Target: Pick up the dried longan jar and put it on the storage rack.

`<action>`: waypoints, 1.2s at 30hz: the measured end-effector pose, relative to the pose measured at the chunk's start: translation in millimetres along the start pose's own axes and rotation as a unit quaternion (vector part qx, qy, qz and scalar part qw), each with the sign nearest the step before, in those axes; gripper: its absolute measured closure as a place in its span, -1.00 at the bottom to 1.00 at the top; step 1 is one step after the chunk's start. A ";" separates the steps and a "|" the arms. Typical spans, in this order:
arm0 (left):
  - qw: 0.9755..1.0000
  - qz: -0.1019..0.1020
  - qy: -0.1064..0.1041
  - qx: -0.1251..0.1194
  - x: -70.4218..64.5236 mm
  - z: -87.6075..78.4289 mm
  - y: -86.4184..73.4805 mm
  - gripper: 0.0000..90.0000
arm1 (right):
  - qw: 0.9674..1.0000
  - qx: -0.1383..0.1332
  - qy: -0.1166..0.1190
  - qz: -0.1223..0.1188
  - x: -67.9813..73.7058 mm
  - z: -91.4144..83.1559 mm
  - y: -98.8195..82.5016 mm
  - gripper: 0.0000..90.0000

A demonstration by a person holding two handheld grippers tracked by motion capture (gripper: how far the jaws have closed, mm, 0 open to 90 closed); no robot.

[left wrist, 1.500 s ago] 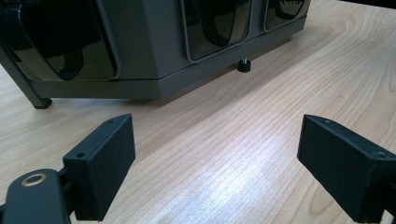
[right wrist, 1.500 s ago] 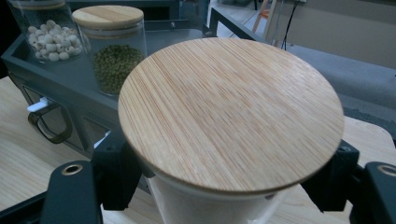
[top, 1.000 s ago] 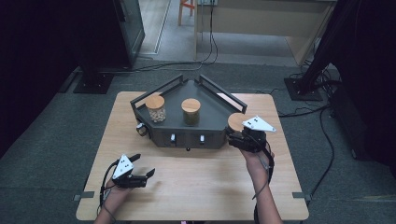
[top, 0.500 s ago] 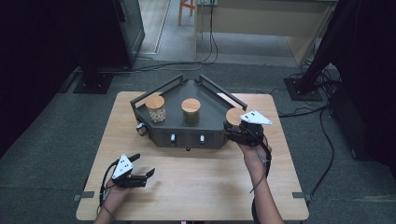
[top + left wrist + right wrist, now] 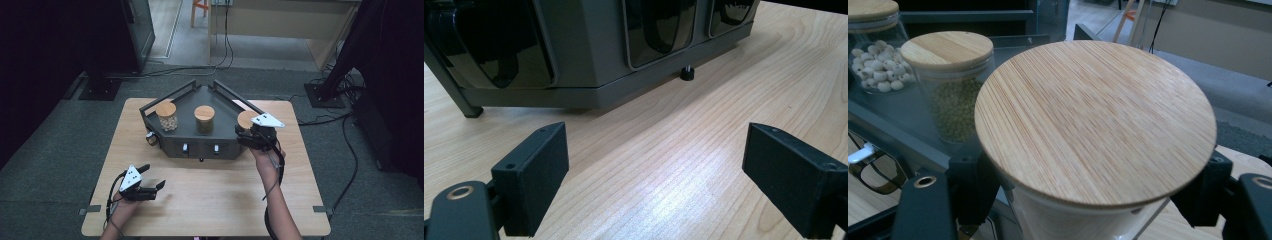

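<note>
On the light wooden table (image 5: 210,200), a dark grey angular metal tray (image 5: 200,142) holds 2 wooden-lidded glass jars (image 5: 166,115); the right gripper (image 5: 248,136) holds a 3rd wooden-lidded jar (image 5: 246,119) at the tray's right end.

Dark grey tray (image 5: 225,107) on a pale, wood-grained worktop (image 5: 225,195). On the tray, three jars with light striped bamboo lids: white round beans in the left jar (image 5: 875,75), green grains in the middle jar (image 5: 955,107), white body on the right jar (image 5: 1095,130). Black jaws on both the left hand-held gripper (image 5: 654,175) and the right hand-held gripper (image 5: 1093,200).
</note>
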State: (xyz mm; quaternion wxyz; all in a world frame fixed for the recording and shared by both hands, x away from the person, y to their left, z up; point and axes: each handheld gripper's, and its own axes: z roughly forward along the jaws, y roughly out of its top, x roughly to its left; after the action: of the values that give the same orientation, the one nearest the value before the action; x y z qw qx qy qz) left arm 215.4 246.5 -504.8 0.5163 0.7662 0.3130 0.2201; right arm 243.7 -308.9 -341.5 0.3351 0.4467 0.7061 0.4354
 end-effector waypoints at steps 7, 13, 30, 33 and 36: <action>1.000 -0.004 0.000 -0.001 0.3 -0.3 -0.3 -0.76 | 1.000 -0.001 0.004 -0.002 2.8 7.2 4.9 -0.43; 1.000 -0.003 0.001 -0.002 0.4 -0.6 -0.5 -0.76 | 1.000 0.000 0.005 -0.001 5.8 14.7 8.8 -0.43; 1.000 -0.007 -0.001 -0.005 1.5 -1.1 -1.1 -0.76 | 1.000 0.010 0.000 0.026 -3.4 45.3 14.9 -0.43; 1.000 -0.007 -0.001 -0.005 1.7 -1.4 -1.2 -0.76 | 0.999 0.012 0.000 0.031 -4.4 48.6 15.3 -0.43; 1.000 -0.007 -0.001 -0.005 1.8 -1.3 -1.2 -0.76 | 0.999 0.015 -0.003 0.030 -4.0 51.8 15.9 -0.43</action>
State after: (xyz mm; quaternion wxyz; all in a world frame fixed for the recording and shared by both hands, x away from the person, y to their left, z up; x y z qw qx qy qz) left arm 215.5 249.0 -505.4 0.5222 0.7616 0.3161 0.2174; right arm 295.3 -292.7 -347.2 0.3175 0.4734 0.6979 0.4336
